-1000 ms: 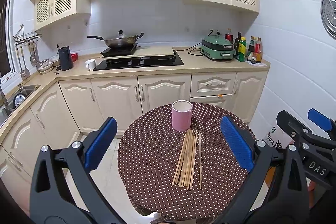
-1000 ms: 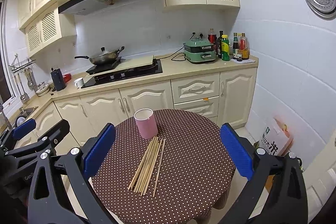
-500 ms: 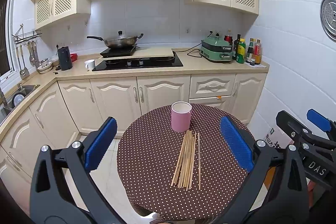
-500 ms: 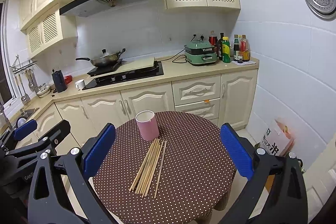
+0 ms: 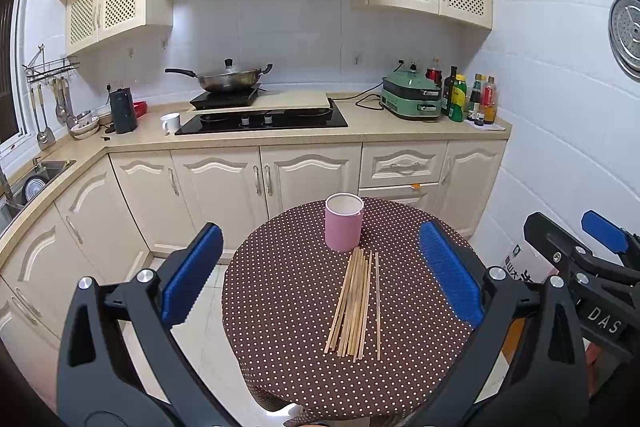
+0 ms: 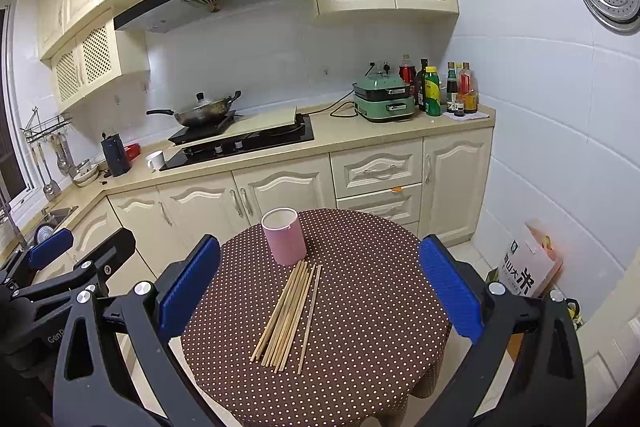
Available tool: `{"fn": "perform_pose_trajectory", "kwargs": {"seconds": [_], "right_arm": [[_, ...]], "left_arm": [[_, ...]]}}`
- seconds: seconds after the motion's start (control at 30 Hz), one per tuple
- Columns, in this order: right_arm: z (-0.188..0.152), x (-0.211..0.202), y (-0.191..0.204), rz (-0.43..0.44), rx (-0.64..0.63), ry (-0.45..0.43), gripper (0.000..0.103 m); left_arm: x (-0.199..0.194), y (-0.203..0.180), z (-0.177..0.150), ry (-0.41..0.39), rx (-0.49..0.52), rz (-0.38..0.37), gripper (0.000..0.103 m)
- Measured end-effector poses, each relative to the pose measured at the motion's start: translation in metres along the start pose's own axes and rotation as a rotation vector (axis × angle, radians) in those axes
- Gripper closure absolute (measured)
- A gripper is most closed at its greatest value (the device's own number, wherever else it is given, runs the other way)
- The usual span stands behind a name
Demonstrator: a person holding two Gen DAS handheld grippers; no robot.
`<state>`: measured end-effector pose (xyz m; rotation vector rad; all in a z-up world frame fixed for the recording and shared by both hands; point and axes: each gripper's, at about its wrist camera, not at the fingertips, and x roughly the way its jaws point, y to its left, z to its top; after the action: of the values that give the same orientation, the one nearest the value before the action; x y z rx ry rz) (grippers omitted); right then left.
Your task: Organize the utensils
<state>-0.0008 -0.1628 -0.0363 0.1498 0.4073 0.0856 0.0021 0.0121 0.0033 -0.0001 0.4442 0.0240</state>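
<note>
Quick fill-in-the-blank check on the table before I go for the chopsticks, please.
1. The chopsticks lie on the ____ tablecloth.
2. The holder beyond them is ____ in colour.
3. Both the left gripper and the right gripper are ____.
4. One chopstick lies slightly ____ from the bundle.

Missing words: polka-dot; pink; open; apart

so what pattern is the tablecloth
Dark brown with small white polka dots; the tablecloth shows best in the right wrist view.

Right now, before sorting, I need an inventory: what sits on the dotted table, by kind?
Pink cup: 1
Chopstick bundle: 1 (sticks too packed to count)
Single chopstick lying apart: 1
Total: 3
</note>
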Motion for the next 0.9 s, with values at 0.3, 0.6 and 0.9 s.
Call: {"fn": "perform_pose_trajectory", "kwargs": {"seconds": [0.3, 0.6, 0.9], "right_arm": [[0.000, 0.002, -0.001, 0.000, 0.002, 0.010, 0.007], [-0.007, 0.013, -0.003, 0.010, 0.033, 0.083, 0.007], [-0.021, 0.041, -0.007, 0.000, 0.068, 0.220, 0.007]], "left_arm": [[0.000, 0.001, -0.002, 0.008, -0.002, -0.008, 0.006], [0.014, 0.003, -0.005, 0.073, 0.001, -0.031, 0.007], [0.048, 0.004, -0.020, 0.212, 0.004, -0.056, 0.007]]}}
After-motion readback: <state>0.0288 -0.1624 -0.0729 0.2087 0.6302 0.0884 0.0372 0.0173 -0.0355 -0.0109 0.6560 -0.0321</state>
